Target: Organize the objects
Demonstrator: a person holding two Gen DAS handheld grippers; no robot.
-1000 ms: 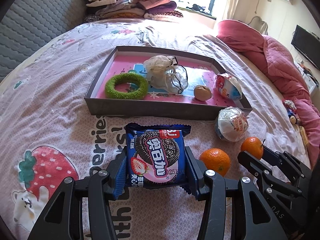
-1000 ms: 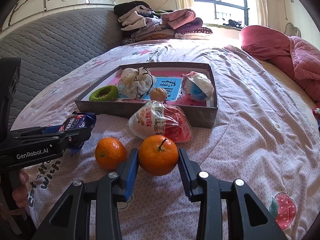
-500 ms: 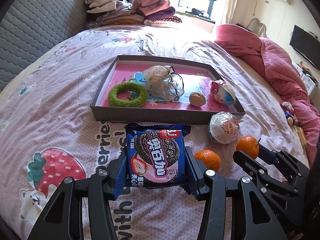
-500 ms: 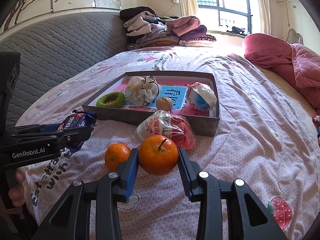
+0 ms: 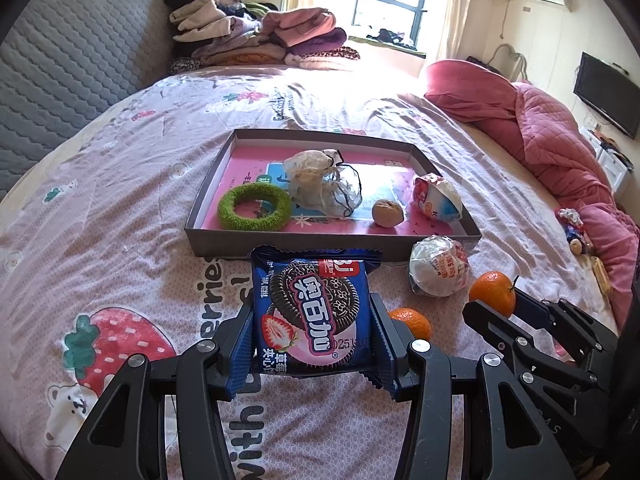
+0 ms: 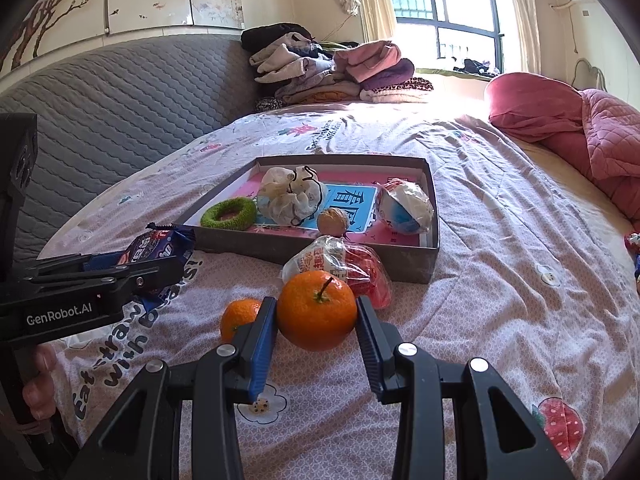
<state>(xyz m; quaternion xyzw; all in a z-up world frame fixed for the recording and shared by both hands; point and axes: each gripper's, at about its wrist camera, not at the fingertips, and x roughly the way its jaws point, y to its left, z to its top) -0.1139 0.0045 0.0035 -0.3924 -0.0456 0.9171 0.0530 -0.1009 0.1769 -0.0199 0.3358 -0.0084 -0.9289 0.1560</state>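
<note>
Left wrist view: the left gripper (image 5: pixel 311 344) clamps a blue crinkly-foil cookie packet (image 5: pixel 311 314) by its 2 side edges, above the bedsheet (image 5: pixel 100 208) before the grey cardboard tray (image 5: pixel 332 240)'s near edge; light, crushable.

Right wrist view: the right gripper (image 6: pixel 316 328) pinches a round stemmed orange mandarin (image 6: pixel 316 316) across its middle; soft-skinned, likely bruisable.

The cookie packet (image 5: pixel 312 312) hides part of the tray's (image 5: pixel 208 200) near wall and the bedsheet's lettering.

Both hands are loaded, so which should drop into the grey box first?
Left, probably. The left gripper holds the blue cookie packet right before the grey cardboard box. The right gripper's orange tangerine sits behind the wrapped toy egg.
</note>
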